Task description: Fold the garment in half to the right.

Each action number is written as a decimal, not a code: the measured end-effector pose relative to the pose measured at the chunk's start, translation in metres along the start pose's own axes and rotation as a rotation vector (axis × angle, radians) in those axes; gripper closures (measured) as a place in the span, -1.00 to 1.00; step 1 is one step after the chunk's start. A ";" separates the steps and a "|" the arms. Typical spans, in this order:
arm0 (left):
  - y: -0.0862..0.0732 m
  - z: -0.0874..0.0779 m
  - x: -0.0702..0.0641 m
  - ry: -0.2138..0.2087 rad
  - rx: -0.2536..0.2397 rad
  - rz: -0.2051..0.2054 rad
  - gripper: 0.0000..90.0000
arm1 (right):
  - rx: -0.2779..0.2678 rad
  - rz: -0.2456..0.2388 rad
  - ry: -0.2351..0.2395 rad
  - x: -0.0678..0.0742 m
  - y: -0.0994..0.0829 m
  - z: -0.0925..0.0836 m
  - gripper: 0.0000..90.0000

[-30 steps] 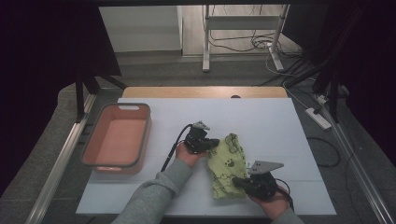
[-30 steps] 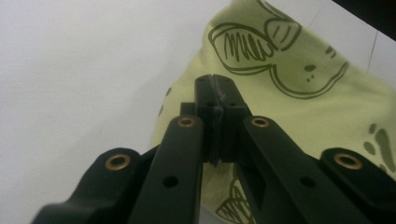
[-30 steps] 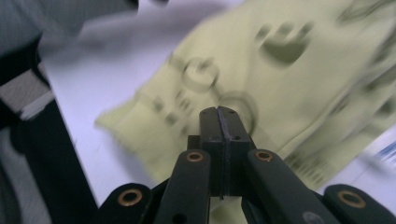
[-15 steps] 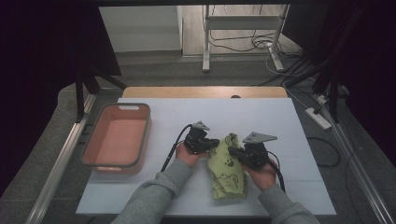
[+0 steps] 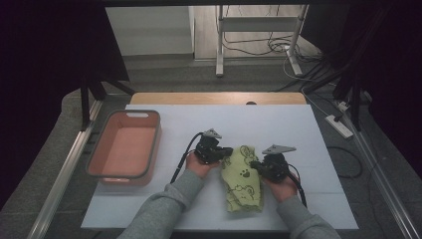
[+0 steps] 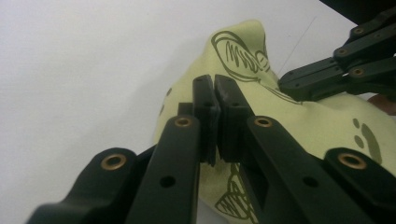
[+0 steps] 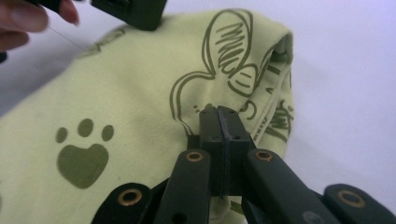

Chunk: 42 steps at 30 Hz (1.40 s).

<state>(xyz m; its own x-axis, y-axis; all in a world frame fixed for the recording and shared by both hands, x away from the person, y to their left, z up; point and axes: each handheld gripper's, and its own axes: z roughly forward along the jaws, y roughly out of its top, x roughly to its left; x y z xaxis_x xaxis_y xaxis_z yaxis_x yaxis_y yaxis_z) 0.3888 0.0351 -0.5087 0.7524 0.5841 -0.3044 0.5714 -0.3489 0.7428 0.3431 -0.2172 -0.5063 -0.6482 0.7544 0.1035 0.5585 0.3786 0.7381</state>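
In the high view, my left hand-held gripper (image 5: 225, 152) sits just left of centre, its tips at the left edge of the folded pale-green cloth printed with dark paw marks and cartoon outlines (image 5: 243, 185), which lies on the white table (image 5: 298, 129) in the lower middle of the frame. My right hand-held gripper (image 5: 255, 165) meets the cloth's right edge. From this height I cannot make out how either pair of jaws stands. An empty salmon-pink plastic bin with a grey rim (image 5: 124, 149) rests at the left of the table, well apart from the cloth.

In the left gripper view, my left hand-held gripper (image 6: 215, 86) is pressed together at centre frame with cloth (image 6: 317, 121) behind it; whether fabric is pinched is hidden by the jaws. My other gripper's tip comes in at the upper right, resting on the cloth.

In the right gripper view, my right hand-held gripper (image 7: 219, 112) is clamped together over the cloth (image 7: 121, 98), seemingly nipping a fold by the outline drawing. The left gripper's tip and fingers (image 7: 23, 18) are cut off at the upper left.
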 end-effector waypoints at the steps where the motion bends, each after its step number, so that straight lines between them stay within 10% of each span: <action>1: 0.000 -0.001 0.000 0.000 0.000 0.002 0.93 | -0.016 -0.005 0.004 0.001 0.001 -0.004 0.99; 15: 0.001 -0.002 0.000 -0.006 -0.008 0.006 0.92 | -0.140 -0.135 0.165 0.050 0.016 -0.056 0.99; 33: 0.000 0.005 -0.003 -0.008 0.010 0.017 0.93 | 0.092 -0.147 0.195 0.053 -0.040 -0.033 1.00; 42: 0.002 -0.005 -0.006 -0.015 -0.003 0.031 0.93 | 0.100 -0.147 0.192 0.051 -0.047 -0.033 1.00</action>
<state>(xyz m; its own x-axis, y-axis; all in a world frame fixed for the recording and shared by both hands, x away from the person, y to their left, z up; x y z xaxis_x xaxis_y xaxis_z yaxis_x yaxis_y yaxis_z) 0.3837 0.0343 -0.5024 0.7745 0.5621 -0.2900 0.5469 -0.3646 0.7537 0.2661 -0.2141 -0.5138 -0.8071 0.5756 0.1314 0.4933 0.5350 0.6859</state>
